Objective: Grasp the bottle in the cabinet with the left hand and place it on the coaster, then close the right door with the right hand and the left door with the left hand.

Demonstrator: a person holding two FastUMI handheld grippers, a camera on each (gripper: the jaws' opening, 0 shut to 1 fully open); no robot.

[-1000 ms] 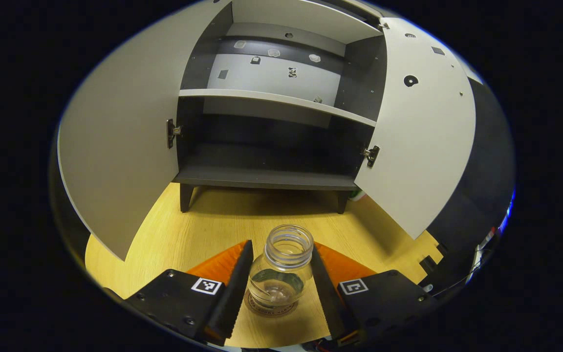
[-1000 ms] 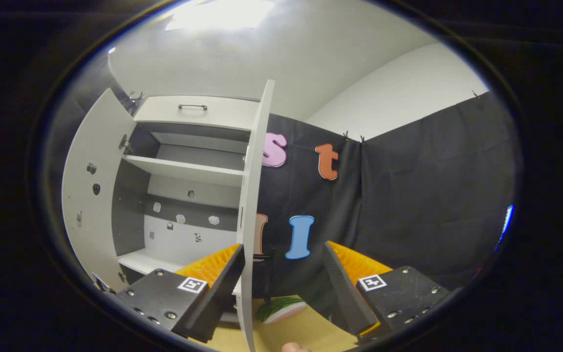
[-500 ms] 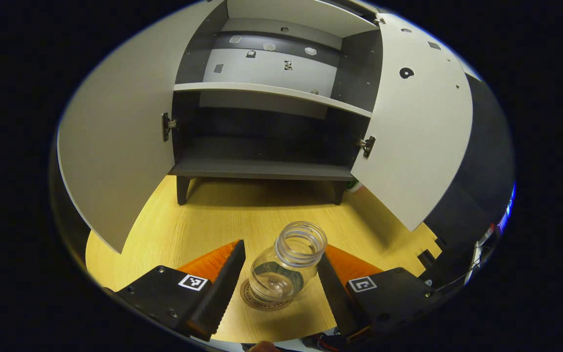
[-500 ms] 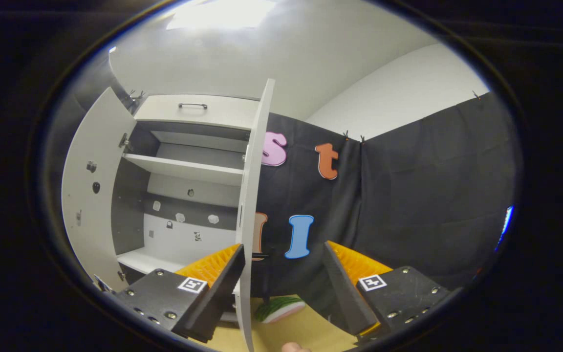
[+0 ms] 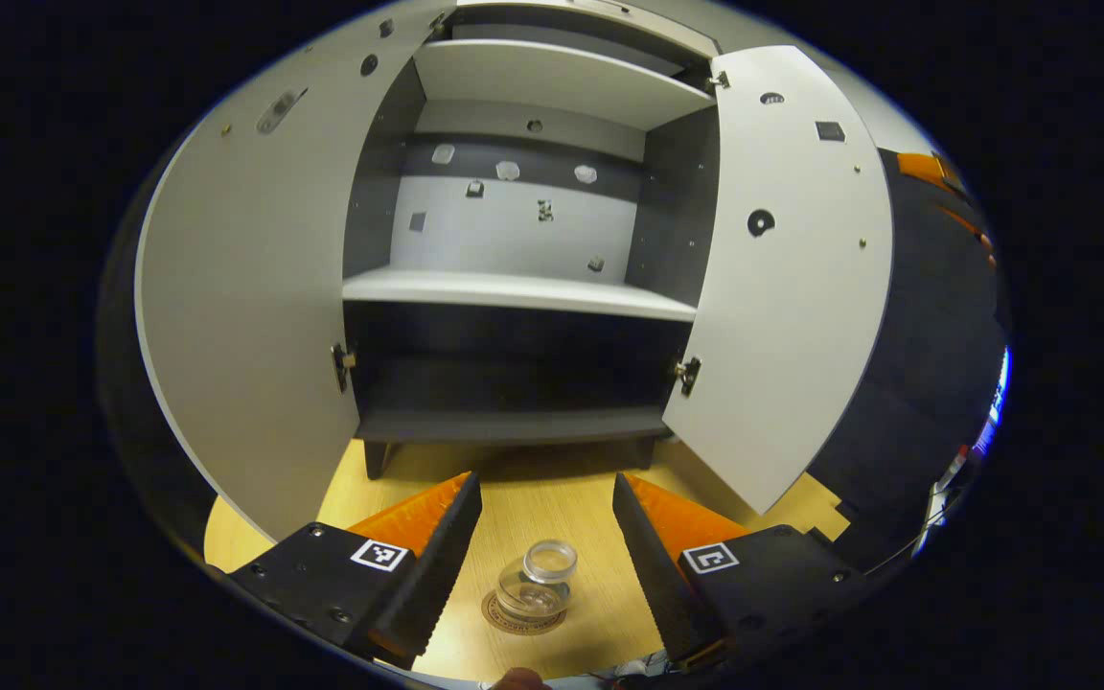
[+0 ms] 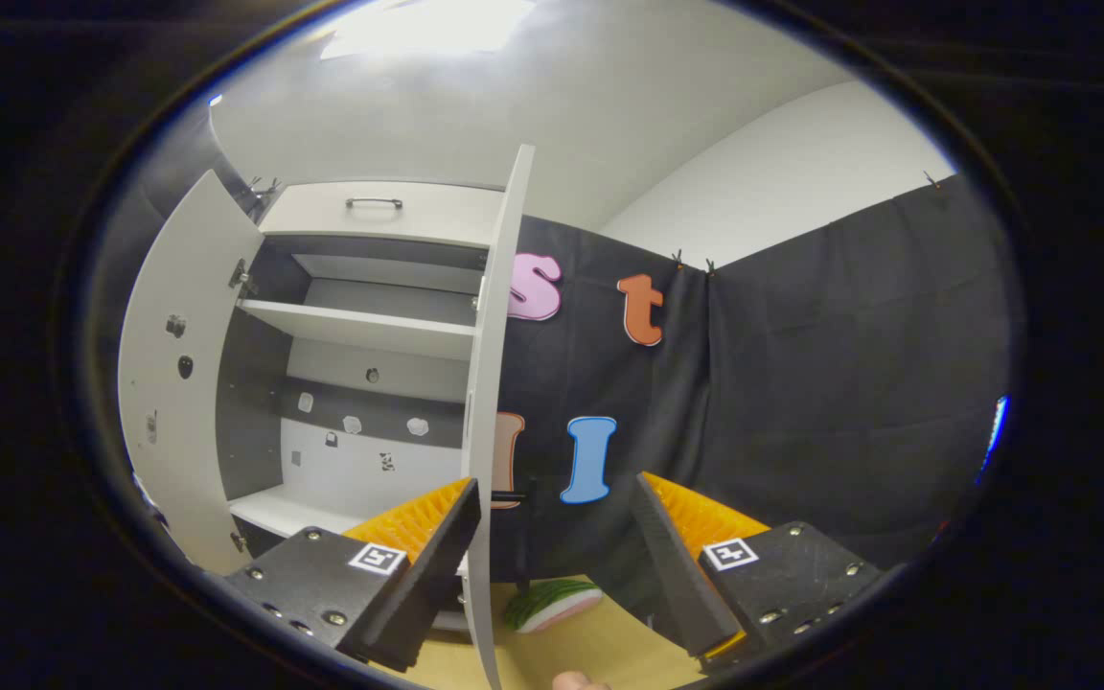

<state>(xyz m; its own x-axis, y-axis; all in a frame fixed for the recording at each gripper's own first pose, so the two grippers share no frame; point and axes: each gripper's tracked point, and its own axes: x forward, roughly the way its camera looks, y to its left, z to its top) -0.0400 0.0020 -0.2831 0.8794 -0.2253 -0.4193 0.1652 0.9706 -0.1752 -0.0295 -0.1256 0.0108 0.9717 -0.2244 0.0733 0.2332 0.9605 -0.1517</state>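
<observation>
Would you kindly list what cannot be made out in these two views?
- Left gripper view: the print around the coaster is too small, partly covered by the bottle.
- Left gripper view: the lower cabinet compartment is too dark.
- Right gripper view: the green and pink object is partly hidden behind the right door.

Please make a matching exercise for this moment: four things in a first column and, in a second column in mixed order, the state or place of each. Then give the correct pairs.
Things:
1. bottle
2. coaster
3. right door
4. left gripper

States or places:
A. swung open on its hinges
B. open, raised above the table, holding nothing
C. flat on the wooden table, under the bottle
D. upright, without a cap, on the coaster

Pairs: 1-D, 2-C, 3-A, 4-B
</observation>
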